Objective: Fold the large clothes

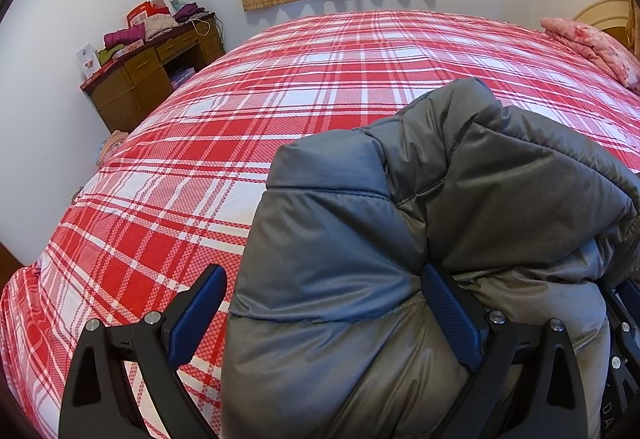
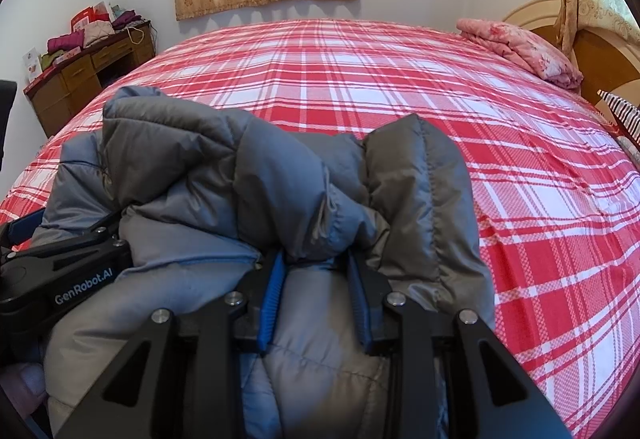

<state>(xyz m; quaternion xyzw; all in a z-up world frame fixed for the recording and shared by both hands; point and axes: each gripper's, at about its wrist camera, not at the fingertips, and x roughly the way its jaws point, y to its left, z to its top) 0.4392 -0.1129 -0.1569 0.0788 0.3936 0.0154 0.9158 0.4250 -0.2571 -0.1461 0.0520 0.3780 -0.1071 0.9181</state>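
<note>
jacket (image 2: 240,175): bunched at bed (image 2: 400,79) near edge | right gripper (image 2: 316,279): we pinch a fold, jaws narrow | left gripper (image 1: 320,319): jaws wide, jacket between, grip unclear | step: we judge pre-fold | next: spread flat

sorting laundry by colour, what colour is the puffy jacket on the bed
Grey, with a bluish tint on its lighter panels. The jacket shows best in the right wrist view.

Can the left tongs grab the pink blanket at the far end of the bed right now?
Probably not. The left tongs sit at the near edge with the grey puffy jacket bunched between them, and the pink blanket lies far across the bed.
</note>
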